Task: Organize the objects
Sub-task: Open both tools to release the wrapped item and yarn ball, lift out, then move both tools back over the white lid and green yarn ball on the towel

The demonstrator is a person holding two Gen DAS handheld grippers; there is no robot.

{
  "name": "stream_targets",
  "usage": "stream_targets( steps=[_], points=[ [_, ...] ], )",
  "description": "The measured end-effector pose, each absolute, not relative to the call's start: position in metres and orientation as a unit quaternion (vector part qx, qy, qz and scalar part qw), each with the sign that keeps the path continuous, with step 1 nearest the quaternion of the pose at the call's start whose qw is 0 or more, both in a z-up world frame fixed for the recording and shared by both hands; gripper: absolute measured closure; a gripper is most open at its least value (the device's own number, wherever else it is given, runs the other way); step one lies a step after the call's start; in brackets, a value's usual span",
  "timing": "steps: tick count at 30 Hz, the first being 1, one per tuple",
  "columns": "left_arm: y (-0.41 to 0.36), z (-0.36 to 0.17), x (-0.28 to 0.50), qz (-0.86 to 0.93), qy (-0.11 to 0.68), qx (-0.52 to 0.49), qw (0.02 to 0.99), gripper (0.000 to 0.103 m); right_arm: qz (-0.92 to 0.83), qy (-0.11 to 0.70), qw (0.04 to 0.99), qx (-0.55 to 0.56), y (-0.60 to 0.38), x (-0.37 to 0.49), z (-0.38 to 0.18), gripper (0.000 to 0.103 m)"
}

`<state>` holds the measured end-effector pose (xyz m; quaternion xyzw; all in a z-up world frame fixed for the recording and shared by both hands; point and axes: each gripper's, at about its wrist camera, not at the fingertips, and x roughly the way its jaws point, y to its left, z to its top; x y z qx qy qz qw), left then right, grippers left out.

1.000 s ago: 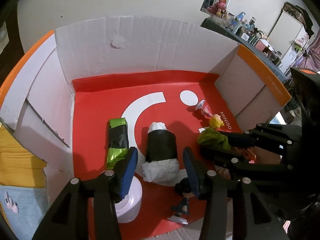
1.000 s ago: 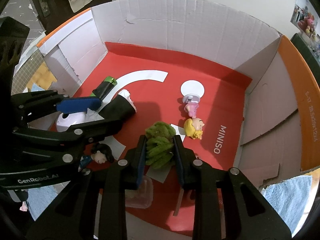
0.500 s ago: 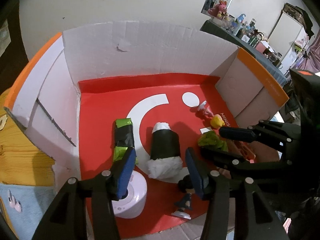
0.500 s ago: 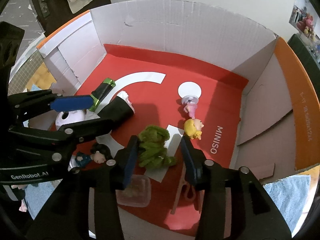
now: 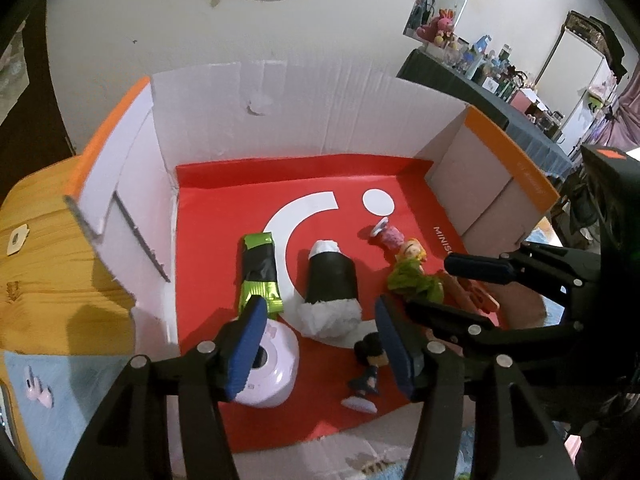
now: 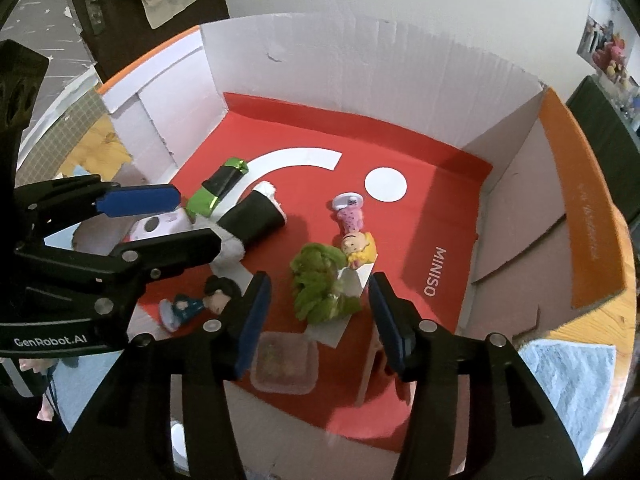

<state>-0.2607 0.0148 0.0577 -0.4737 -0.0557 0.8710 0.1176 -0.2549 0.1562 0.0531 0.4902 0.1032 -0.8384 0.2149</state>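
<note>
Both grippers empty, jaws wide: right gripper [image 6: 316,316] above green plush [image 6: 320,284] lying on box [image 6: 360,80] floor, left gripper [image 5: 316,340] nearby. Drop-off prob done; next, pick another item w/ clear approach. Farther: blonde figurine [image 6: 358,244].

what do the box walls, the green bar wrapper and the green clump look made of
Box walls: corrugated cardboard, matte white, ribbed with creases.
Green bar wrapper: likely metallic foil, shiny crinkled ends.
Green clump: soft, fuzzy, perhaps fabric or faux moss; unclear.
</note>
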Motion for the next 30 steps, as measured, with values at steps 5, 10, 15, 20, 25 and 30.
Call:
stream_targets(
  steps=[5, 10, 15, 20, 25, 30],
  points=[
    [0.013, 0.069, -0.246, 0.877, -0.056, -0.462, 0.116, 0.044, -0.845, 0.104, 0.216, 0.478, 0.156, -0.242, 0.066, 0.047],
    [0.011, 0.083, -0.226, 0.885, -0.054, -0.449, 0.114, 0.039, -0.853, 0.101, 0.214, 0.465, 0.154, -0.229, 0.076, 0.043],
    [0.009, 0.095, -0.204, 0.893, -0.054, -0.433, 0.11, 0.034, -0.863, 0.095, 0.211, 0.448, 0.156, -0.211, 0.086, 0.038],
    [0.009, 0.106, -0.182, 0.903, -0.05, -0.415, 0.104, 0.031, -0.875, 0.084, 0.204, 0.432, 0.168, -0.191, 0.099, 0.032],
    [0.011, 0.112, -0.163, 0.91, -0.046, -0.4, 0.099, 0.025, -0.885, 0.074, 0.201, 0.414, 0.174, -0.17, 0.111, 0.029],
    [0.014, 0.117, -0.145, 0.918, -0.044, -0.383, 0.09, 0.024, -0.894, 0.069, 0.193, 0.398, 0.179, -0.152, 0.121, 0.028]
  ],
)
